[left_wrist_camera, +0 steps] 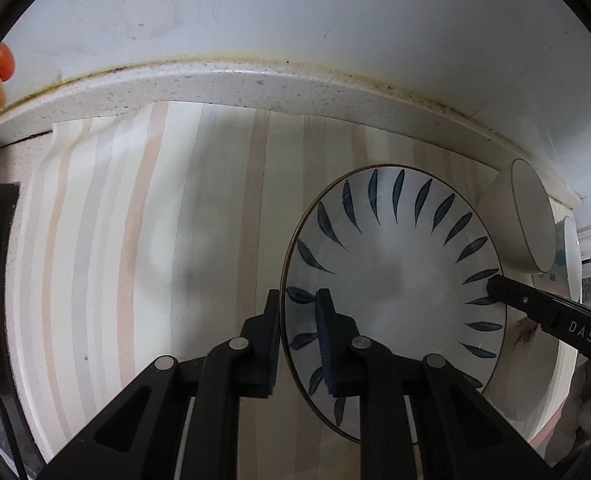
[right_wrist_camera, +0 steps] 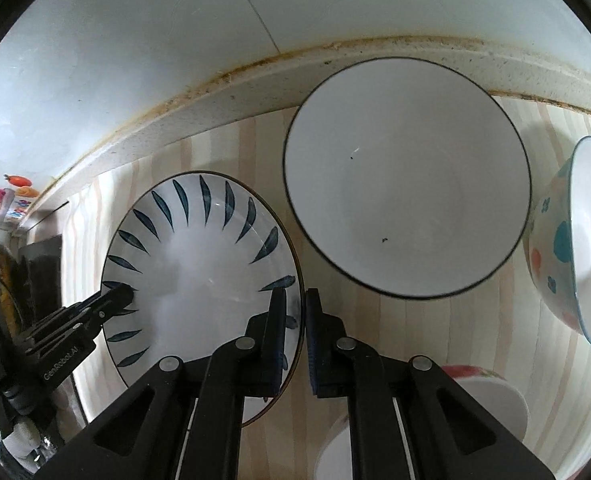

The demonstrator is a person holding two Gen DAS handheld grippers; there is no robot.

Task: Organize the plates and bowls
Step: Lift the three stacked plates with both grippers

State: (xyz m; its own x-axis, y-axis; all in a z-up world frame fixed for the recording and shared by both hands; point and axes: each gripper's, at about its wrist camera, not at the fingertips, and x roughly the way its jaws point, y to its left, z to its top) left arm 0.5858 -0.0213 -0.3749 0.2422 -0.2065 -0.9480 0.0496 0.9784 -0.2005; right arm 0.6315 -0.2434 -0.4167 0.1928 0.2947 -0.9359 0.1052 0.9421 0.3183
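While pointing steeply down, both hand-held grippers [left_wrist_camera: 299, 320] [right_wrist_camera: 295, 320] clamp plate [left_wrist_camera: 395, 272] rim.

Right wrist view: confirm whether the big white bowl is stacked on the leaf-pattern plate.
No: the big white bowl sits beside the leaf-pattern plate on the striped mat.

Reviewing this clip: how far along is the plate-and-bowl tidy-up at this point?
Nothing looks stacked yet. In hand: the left gripper and right gripper are clamped on opposite rims of the leaf-pattern plate, on the striped mat. Still loose: the white bowl and the spotted bowl.
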